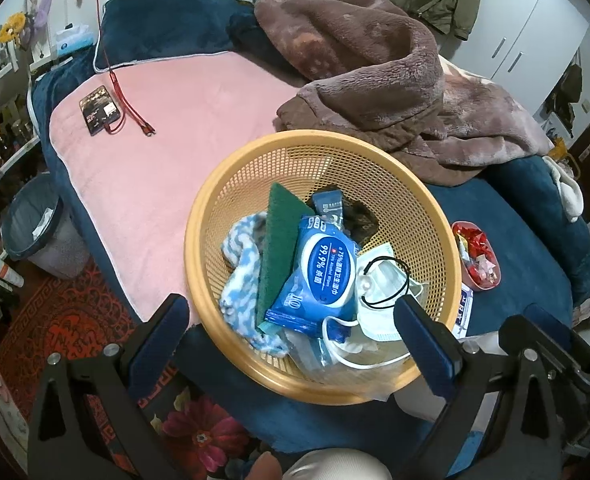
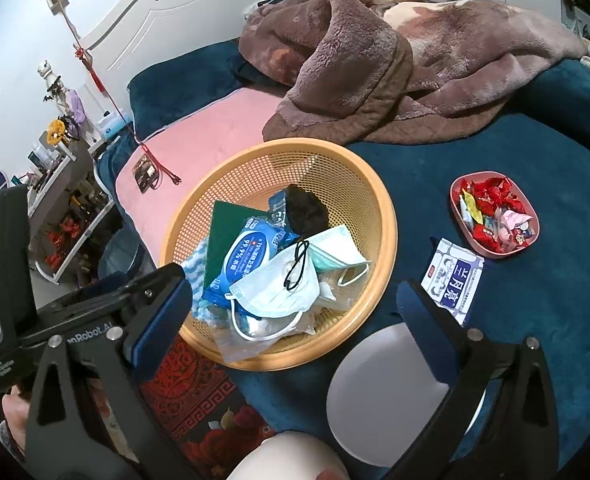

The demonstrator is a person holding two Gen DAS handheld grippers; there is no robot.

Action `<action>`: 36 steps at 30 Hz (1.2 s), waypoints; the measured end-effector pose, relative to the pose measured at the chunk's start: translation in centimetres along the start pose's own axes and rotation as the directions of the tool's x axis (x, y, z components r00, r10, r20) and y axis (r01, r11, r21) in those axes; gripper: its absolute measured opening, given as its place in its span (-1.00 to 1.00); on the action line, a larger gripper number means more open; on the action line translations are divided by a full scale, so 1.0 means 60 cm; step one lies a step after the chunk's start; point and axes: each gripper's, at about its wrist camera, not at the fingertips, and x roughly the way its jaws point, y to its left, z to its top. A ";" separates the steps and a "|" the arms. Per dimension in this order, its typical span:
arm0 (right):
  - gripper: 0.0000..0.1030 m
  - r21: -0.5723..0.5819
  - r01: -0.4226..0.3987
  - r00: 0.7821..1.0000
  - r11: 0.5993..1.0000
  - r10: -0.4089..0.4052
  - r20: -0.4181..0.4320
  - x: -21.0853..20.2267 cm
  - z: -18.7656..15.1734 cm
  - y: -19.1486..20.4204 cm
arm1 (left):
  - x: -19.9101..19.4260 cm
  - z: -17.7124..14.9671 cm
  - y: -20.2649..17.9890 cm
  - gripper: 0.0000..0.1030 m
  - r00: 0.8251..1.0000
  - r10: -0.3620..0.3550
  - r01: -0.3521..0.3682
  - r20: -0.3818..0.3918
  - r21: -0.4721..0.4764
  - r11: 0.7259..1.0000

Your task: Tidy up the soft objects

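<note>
A yellow mesh basket (image 1: 395,176) (image 2: 375,184) sits on the dark blue bed cover. Inside lie a blue wet-wipes pack (image 1: 327,264) (image 2: 251,252), a green scouring pad (image 1: 281,248) (image 2: 219,224), a blue-and-white cloth (image 1: 241,256), face masks (image 1: 383,292) (image 2: 283,284), a black hair tie (image 2: 297,266) and a dark pouch (image 2: 307,210). My left gripper (image 1: 291,320) hangs open over the basket's near rim. My right gripper (image 2: 295,300) is open too, just right of the basket's near side. A small white-and-blue tissue packet (image 2: 455,276) lies on the cover beside the right finger.
A pink dish of wrapped sweets (image 2: 495,216) (image 1: 477,256) stands right of the basket. A white plate (image 2: 387,388) lies near the bed's front edge. A brown fleece blanket (image 1: 375,72) (image 2: 375,64) is heaped behind. A phone (image 1: 99,110) with red cables rests on the pink mat (image 1: 167,128).
</note>
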 end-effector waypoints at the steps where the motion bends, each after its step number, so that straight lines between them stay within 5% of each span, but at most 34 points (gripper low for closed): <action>1: 1.00 0.001 0.001 1.000 1.000 -0.001 0.000 -0.001 -0.001 -0.002 | -0.001 -0.001 -0.002 0.98 1.000 0.004 -0.004 0.002 0.002 1.000; 9: 1.00 0.005 0.002 1.000 1.000 -0.002 0.014 -0.011 -0.006 -0.008 | -0.003 -0.009 -0.004 0.98 1.000 0.030 -0.030 -0.006 -0.009 0.999; 18: 1.00 -0.006 0.003 1.000 1.000 -0.002 0.031 -0.027 -0.013 -0.009 | -0.015 -0.025 -0.011 0.98 0.986 0.166 -0.166 0.022 0.000 0.986; 36: 1.00 0.005 0.016 0.999 1.000 -0.016 0.049 -0.054 -0.039 -0.034 | -0.037 -0.058 -0.033 0.98 0.991 0.135 -0.136 0.019 0.008 0.991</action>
